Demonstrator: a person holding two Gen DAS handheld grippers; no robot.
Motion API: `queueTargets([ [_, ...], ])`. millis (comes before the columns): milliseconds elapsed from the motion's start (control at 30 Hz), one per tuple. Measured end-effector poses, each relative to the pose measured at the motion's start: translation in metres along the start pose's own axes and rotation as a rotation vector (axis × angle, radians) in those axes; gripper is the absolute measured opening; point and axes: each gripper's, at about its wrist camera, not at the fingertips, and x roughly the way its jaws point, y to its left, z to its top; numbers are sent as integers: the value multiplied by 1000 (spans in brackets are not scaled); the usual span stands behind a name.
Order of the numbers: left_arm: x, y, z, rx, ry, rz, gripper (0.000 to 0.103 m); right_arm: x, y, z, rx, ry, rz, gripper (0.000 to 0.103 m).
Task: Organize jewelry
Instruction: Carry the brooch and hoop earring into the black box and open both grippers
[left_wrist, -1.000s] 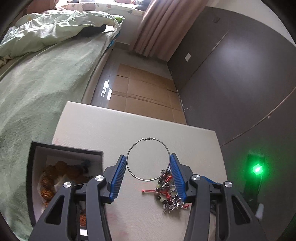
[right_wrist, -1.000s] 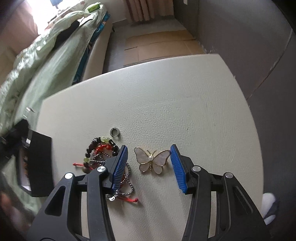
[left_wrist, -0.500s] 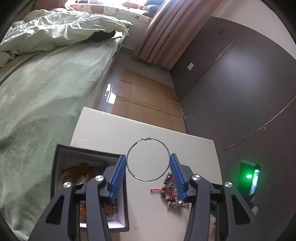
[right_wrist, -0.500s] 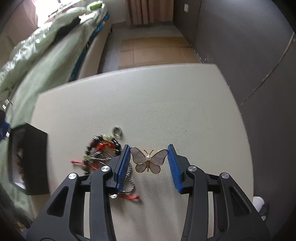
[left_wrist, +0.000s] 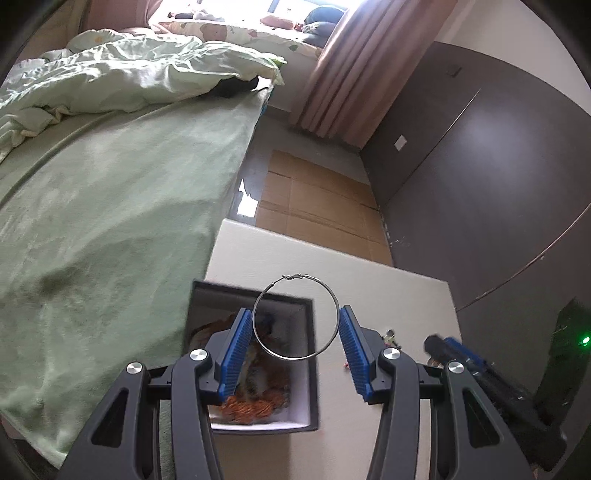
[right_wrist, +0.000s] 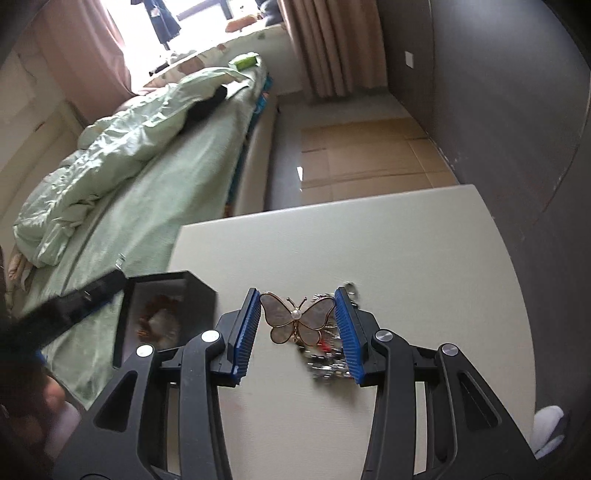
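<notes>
your left claw (left_wrist: 296, 334) is clenched on the hoop (left_wrist: 296, 316), its blue pads touching the ring on both sides. the hoop hangs between the fingers, above the open box (left_wrist: 309, 373) that sits just under and left of the claw, orange pieces inside. your right claw (right_wrist: 297, 323) grips the butterfly (right_wrist: 295, 322) by both wing tips, clear of the worktop (right_wrist: 406, 258). the bead tangle (right_wrist: 327, 354) lies on the worktop below, by its right finger. the box (right_wrist: 166, 317) stands left of that claw, near the bed (right_wrist: 147, 192).
</notes>
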Motion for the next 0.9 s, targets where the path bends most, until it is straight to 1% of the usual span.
queueTargets([
  [100,1,8,-5,12,21,20,47,-1,10,-1,-8,-10,19,42],
  [200,1,14,-8,8,36,16,49,-4,18,-3,-17,-19,42,42],
  [233,1,17,-9,7,37,23,59,-4,20,-3,-21,-23,46,42],
  [267,0,19,-9,2,34,34,66,-4,22,-3,-26,-26,51,42],
  [300,-1,20,-10,-2,27,37,74,-4,25,-3,-31,-28,59,42],
  [433,-14,28,-6,-17,-16,37,75,-5,35,-3,-39,-34,128,42],
  [500,-18,34,-5,-29,-31,54,75,-3,39,-4,-38,-26,165,42],
  [600,-25,48,-2,-75,-54,74,75,2,48,-5,-40,-10,223,42],
  [733,-36,65,1,-119,-85,93,75,5,62,-9,-63,-2,255,42],
  [900,-46,79,2,-158,-115,116,75,17,85,-16,-87,31,279,42],
])
